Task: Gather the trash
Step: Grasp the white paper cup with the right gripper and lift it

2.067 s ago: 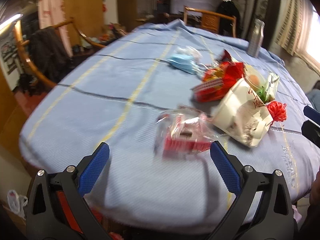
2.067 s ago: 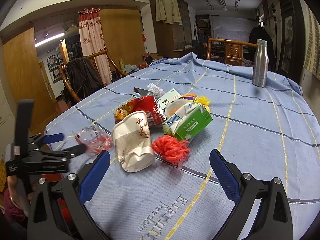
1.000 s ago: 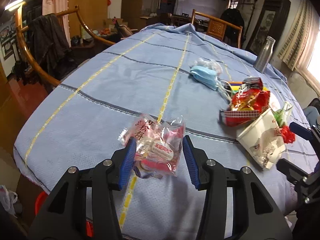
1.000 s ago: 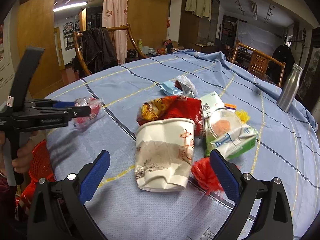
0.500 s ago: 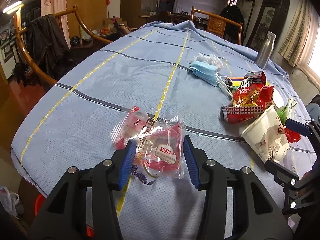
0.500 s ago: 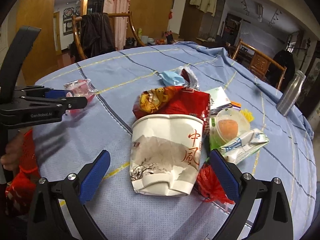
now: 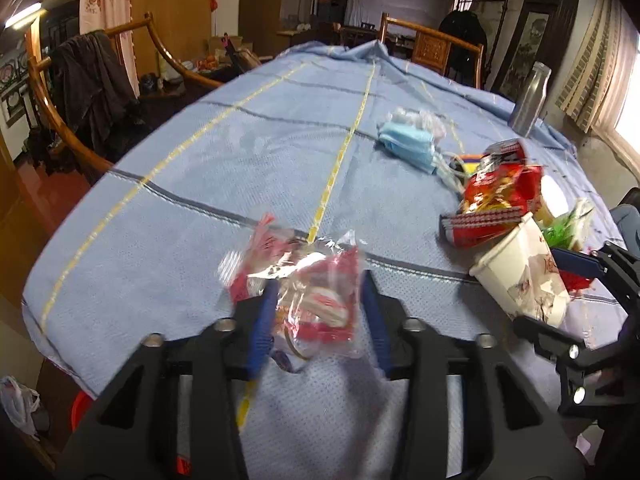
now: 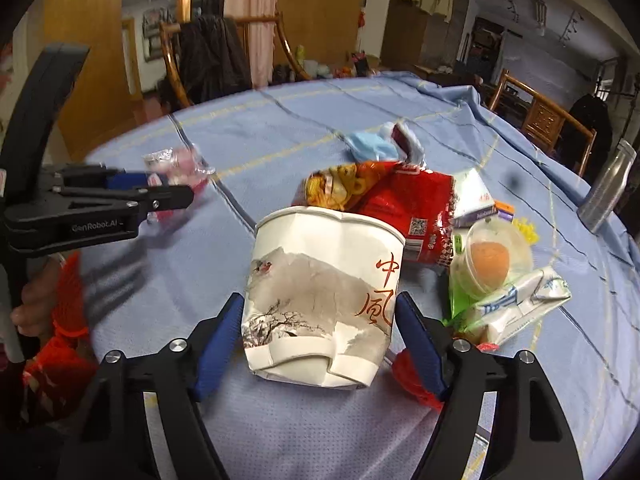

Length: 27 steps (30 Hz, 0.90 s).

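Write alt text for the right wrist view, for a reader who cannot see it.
The right claw closes around a crushed white paper noodle cup lying on a blue tablecloth, its blue pads at the cup's sides. Behind it lie a red snack bag and a blue face mask; at left, the left claw grips a clear wrapper.

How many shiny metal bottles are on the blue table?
1. The metal bottle stands upright near the far right edge of the table, apart from the trash pile. Nothing else like it shows, though the pile could hide small things.
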{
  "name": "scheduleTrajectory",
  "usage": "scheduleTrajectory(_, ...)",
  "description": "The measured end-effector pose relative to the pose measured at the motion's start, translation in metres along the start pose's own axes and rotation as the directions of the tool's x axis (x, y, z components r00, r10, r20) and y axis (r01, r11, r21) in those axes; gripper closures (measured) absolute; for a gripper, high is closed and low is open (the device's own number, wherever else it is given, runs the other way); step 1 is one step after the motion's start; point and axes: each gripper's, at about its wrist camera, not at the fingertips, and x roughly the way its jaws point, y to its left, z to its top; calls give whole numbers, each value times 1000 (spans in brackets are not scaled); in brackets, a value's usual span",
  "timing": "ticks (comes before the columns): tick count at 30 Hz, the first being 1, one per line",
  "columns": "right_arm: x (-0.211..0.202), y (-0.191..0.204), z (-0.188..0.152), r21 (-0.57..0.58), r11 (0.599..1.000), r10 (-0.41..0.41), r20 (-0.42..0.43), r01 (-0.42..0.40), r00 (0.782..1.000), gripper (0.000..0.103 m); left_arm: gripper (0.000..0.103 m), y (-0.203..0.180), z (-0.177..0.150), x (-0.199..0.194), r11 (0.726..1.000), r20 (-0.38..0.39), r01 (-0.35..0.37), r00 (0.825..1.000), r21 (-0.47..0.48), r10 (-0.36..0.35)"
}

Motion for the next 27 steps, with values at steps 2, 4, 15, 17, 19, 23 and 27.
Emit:
scheduleTrajectory(2, -13, -8, 1, 37, 999, 16, 60, -18, 998, 28, 69, 6, 3, -10, 1000, 17, 10, 1000, -18, -9)
scheduleTrajectory(4, -25, -16, 2, 82, 994, 68, 102, -76, 992, 28, 70, 11, 5, -21, 1000, 36, 3, 999, -31, -2)
scheduleTrajectory(15, -93, -44, -1, 134, 957, 199, 335, -256, 921, 28, 74, 38, 5, -61, 993, 84, -69, 993, -92, 77)
scheduleTrajectory(17, -99, -49, 0, 145, 961, 173, 353, -237, 919, 28, 74, 39, 5, -62, 992, 82, -77, 993, -95, 85)
scheduleTrajectory(19, -105, -57, -2, 166, 960, 152, 363, -225, 919, 28, 78, 38, 5, -60, 992, 74, -81, 993, -100, 88)
scheduleTrajectory(23, -111, -70, -6, 192, 959, 124, 370, -206, 921, 27, 81, 36, 4, -68, 992, 86, -94, 991, -89, 102)
scheduleTrajectory(27, -107, -77, 1, 189, 958, 130, 385, -216, 914, 27, 81, 53, -8, -93, 982, 99, -145, 983, -119, 157)
